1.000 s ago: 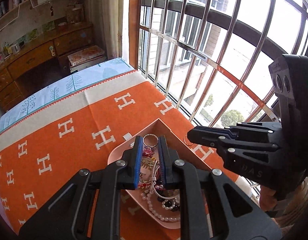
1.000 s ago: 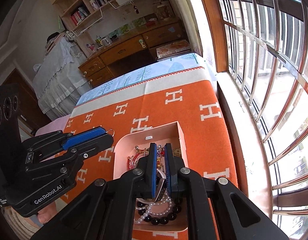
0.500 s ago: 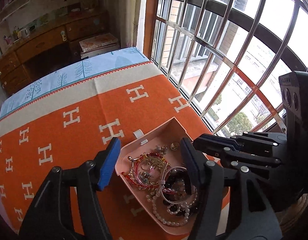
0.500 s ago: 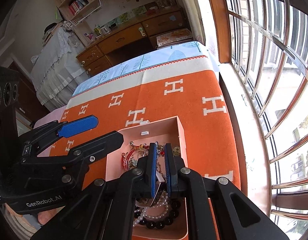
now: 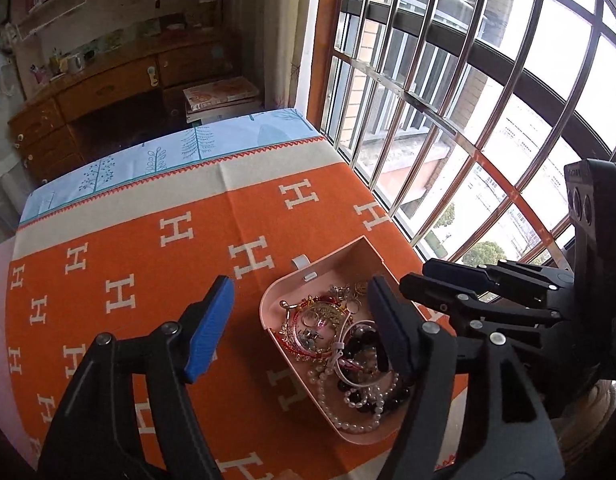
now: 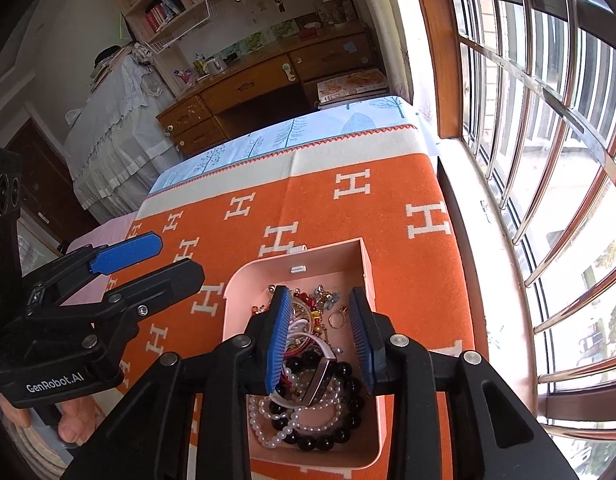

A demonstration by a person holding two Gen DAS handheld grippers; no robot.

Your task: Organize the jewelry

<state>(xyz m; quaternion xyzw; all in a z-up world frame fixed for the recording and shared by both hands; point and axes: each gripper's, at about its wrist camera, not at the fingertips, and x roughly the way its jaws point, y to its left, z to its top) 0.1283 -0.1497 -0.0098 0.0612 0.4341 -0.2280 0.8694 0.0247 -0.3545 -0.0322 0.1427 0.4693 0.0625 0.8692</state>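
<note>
A pink open jewelry box [image 5: 297, 280] [image 6: 366, 264] sits on the orange H-patterned cloth near the window. It holds a tangle of red and gold bracelets [image 5: 316, 320], a pearl strand [image 6: 267, 424], black beads [image 6: 328, 440], a ring [image 6: 336, 319] and a silver bangle [image 6: 322, 376]. My left gripper [image 5: 299, 320] is open and empty above the box's left side. My right gripper [image 6: 322, 332] is open and empty just above the jewelry; it also shows in the left wrist view [image 5: 444, 276].
The orange cloth [image 5: 147, 264] covers the table, with a light blue cloth [image 5: 167, 152] at the far end. Barred window [image 6: 548, 160] and sill run along the right. A wooden desk [image 6: 267, 80] and shelves stand beyond the table.
Both grippers opened: the left first, releasing a ring and jewelry into the box, then the right, releasing the silver bangle. Both views pulled back a little higher.
</note>
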